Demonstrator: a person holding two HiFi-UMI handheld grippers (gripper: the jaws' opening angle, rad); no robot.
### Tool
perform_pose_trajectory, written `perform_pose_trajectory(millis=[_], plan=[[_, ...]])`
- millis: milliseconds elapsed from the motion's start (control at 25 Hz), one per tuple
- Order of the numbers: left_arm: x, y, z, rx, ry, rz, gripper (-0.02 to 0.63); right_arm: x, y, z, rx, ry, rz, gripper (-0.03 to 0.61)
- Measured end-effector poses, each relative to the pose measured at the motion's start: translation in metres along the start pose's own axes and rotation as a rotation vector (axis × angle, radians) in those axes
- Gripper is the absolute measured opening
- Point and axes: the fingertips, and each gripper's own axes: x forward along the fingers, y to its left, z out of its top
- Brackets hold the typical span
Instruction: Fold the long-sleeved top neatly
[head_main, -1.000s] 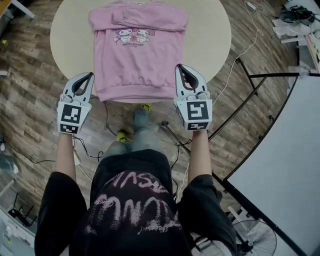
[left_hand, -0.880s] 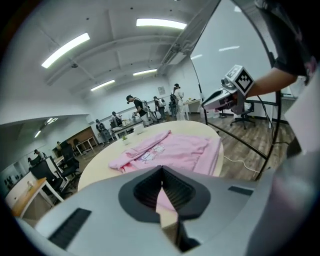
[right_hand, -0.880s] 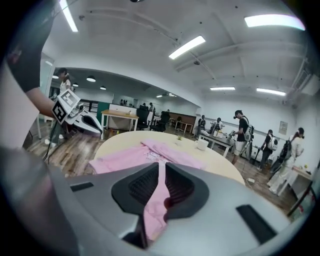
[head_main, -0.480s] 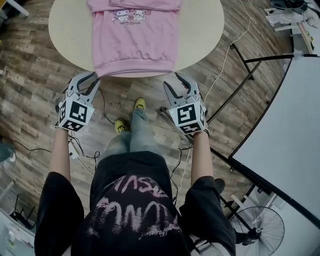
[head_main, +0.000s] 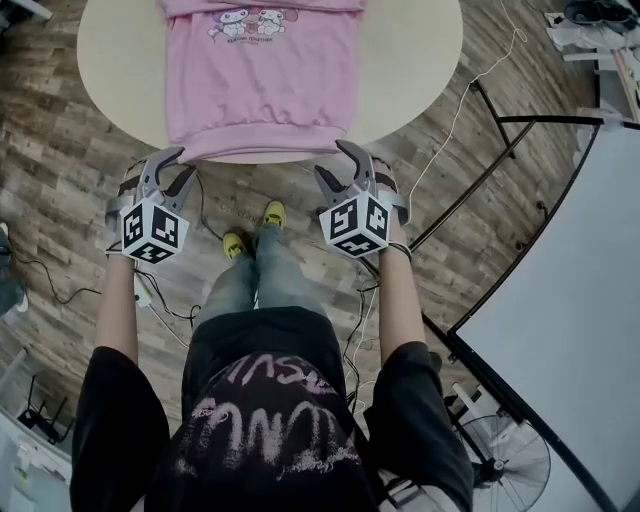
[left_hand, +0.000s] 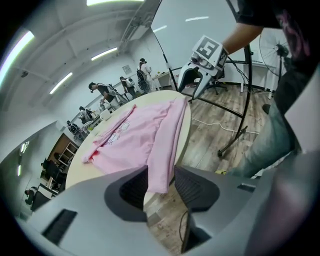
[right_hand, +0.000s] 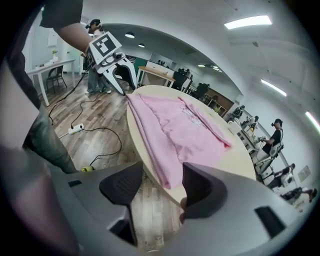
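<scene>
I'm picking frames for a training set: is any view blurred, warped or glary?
Head view: sharp, evenly lit, no glare on the table; the pink top reads clearly. Left gripper view: strong fisheye bending, dark corners, near jaws soft, ceiling strip light bright. Right gripper view: same fisheye and dark corners, one glaring ceiling light.

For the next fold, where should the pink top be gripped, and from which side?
Grip the pink top at its two hem corners. The hem hangs slightly over the table's near edge, so a grip coming from the person's side can probably pinch the cloth there from above and below.
</scene>
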Motion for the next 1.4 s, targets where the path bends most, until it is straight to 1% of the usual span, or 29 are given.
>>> perform_pose_trajectory(millis=[160, 280, 360, 560, 640, 800, 880, 1080, 1240, 1320, 1400], plan=[[0.019, -0.003, -0.005, 0.023, 0.044, -0.018, 0.181, 0.020, -0.004, -0.008, -0.052, 0.013, 0.039, 0.255], [0.028, -0.005, -0.011, 0.051, 0.074, -0.026, 0.179, 0.026, -0.003, -0.012, -0.061, 0.016, 0.080, 0.251], [0.030, -0.004, -0.012, 0.062, 0.086, -0.032, 0.177, 0.026, 0.000, -0.012, -0.069, 0.010, 0.110, 0.234], [0.029, -0.008, -0.015, 0.058, 0.104, -0.071, 0.124, 0.026, 0.009, -0.012, -0.080, -0.004, 0.168, 0.165], [0.029, -0.010, -0.015, 0.064, 0.111, -0.081, 0.105, 0.026, 0.011, -0.012, -0.078, -0.005, 0.182, 0.153], [0.027, -0.010, -0.015, 0.067, 0.117, -0.076, 0.074, 0.026, 0.014, -0.013, -0.084, -0.008, 0.198, 0.118], [0.025, -0.009, -0.014, 0.061, 0.115, -0.066, 0.028, 0.025, 0.016, -0.014, -0.090, -0.005, 0.202, 0.098], [0.022, -0.007, -0.014, 0.067, 0.120, -0.057, 0.023, 0.022, 0.004, -0.014, -0.091, -0.002, 0.161, 0.094], [0.021, -0.007, -0.012, 0.065, 0.123, -0.063, 0.023, 0.025, 0.002, -0.018, -0.128, 0.029, 0.181, 0.093], [0.020, -0.007, -0.011, 0.064, 0.122, -0.066, 0.023, 0.025, 0.005, -0.018, -0.149, 0.041, 0.201, 0.078], [0.020, -0.006, -0.010, 0.065, 0.121, -0.068, 0.023, 0.024, 0.006, -0.018, -0.159, 0.046, 0.205, 0.044]])
